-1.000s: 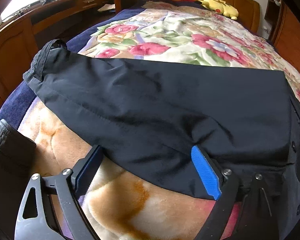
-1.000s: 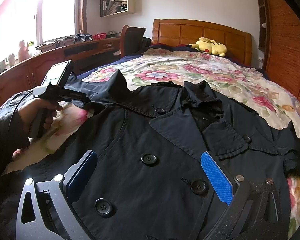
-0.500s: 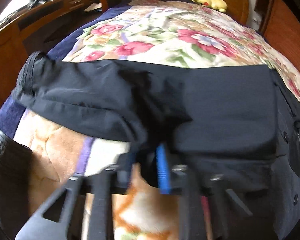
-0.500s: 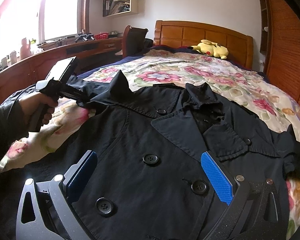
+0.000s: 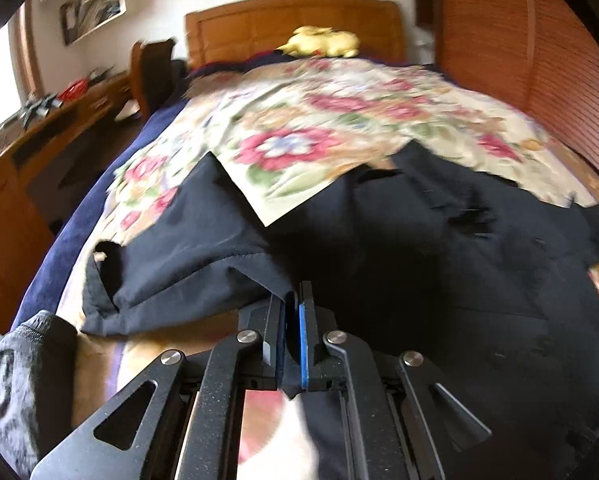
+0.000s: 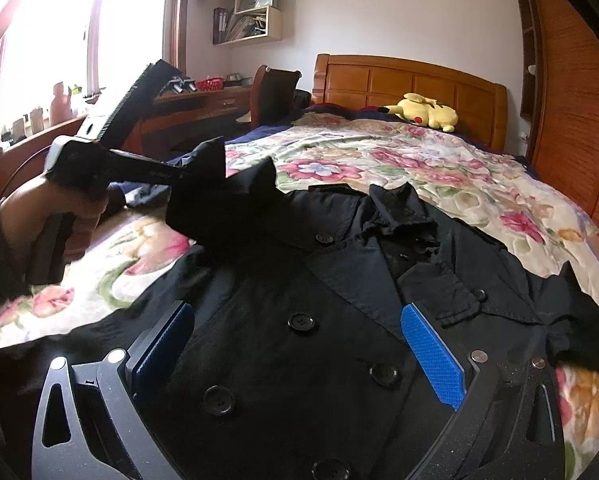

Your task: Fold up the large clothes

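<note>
Left wrist: left gripper (image 5: 292, 322) fingers clamp the coat sleeve (image 5: 187, 256); right gripper (image 6: 299, 354) fingers gape wide.

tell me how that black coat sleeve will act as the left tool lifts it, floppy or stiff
Probably floppy: the sleeve sags and bunches where the left tool pinches it, and the fabric creases rather than holding shape. It may drag the rest of the coat, since that still lies spread on the bed. Slipping seems unlikely with the tool shut on a fold.
</note>
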Demonstrator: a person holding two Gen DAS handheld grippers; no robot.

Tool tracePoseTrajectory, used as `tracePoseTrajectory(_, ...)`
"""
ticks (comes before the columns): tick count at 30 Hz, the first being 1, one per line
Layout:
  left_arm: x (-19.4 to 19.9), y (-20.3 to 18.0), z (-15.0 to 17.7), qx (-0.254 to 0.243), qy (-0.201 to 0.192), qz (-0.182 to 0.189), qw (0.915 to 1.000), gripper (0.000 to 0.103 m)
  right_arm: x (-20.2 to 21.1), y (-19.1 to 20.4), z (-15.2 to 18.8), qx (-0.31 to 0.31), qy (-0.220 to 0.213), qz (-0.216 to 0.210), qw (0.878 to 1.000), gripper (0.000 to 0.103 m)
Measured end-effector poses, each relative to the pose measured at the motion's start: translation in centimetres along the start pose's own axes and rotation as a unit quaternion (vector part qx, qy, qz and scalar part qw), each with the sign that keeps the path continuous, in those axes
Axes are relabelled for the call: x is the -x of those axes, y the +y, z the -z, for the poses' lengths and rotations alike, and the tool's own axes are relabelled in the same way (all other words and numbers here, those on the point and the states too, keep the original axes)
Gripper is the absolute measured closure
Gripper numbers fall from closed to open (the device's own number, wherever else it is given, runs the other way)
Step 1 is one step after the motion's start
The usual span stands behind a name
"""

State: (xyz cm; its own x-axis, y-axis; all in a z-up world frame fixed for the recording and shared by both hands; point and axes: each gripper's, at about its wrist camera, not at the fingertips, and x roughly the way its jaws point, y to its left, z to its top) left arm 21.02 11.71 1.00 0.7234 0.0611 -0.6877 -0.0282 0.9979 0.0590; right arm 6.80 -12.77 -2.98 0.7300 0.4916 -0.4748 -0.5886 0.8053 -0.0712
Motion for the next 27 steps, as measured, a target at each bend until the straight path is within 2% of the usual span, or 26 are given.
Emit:
tracePoseTrajectory(3,1.5,-1.9,0.4,-0.015,-0.004,0.021,0.9997,0.097,0.8,-0.4,-0.1,0.01,-0.008,0.009,1.0,0.002)
tracePoseTrajectory(7,2.9,-3.7,1.5,-0.037,-0.006,0.029,0.9989,0.097,1.0,-0.9,0.1,0.018,-0.011,0.008,1.0,0.01)
tracePoseTrajectory(10,3.1,-4.2,2.5,-0.046,0.006,0.022,0.9987,0.09,0.5,-1.4,0.3,0.008,-0.007,-0.003,1.0,0.011)
tracePoseTrajectory(12,3.8,-3.9,3.5,-0.042,0.009,0.034,0.9985,0.087,0.0,-1.7,0.4,0.002,-0.002,-0.008,1.0,0.014)
tracePoseTrajectory(16,5.9,-3.5,4.8,-0.039,-0.014,0.031,0.9986,0.061,-0.5,-1.9,0.3,0.001,-0.004,-0.002,1.0,0.016)
tracePoseTrajectory(18,6.9,-2.8,5.1,-0.033,-0.025,0.03,0.9987,0.06,-0.5,-1.9,0.3,-0.003,-0.009,-0.002,1.0,0.016)
tracePoseTrajectory(19,7.1,-2.5,5.2,-0.031,-0.026,0.029,0.9988,0.055,-0.4,-1.9,0.3,-0.004,-0.01,-0.003,1.0,0.016)
tracePoseTrajectory(21,7.0,-1.9,5.4,-0.027,-0.028,0.024,0.999,0.038,-0.4,-1.9,0.4,-0.005,-0.01,-0.009,1.0,0.016)
tracePoseTrajectory(22,6.9,-1.3,5.5,-0.024,-0.028,0.019,0.9992,0.026,-0.4,-1.9,0.4,-0.004,-0.009,-0.012,1.0,0.016)
tracePoseTrajectory(27,4.7,1.8,6.0,0.008,-0.016,-0.003,0.9998,0.024,-0.6,-1.9,0.5,-0.007,0.001,-0.034,0.999,0.016)
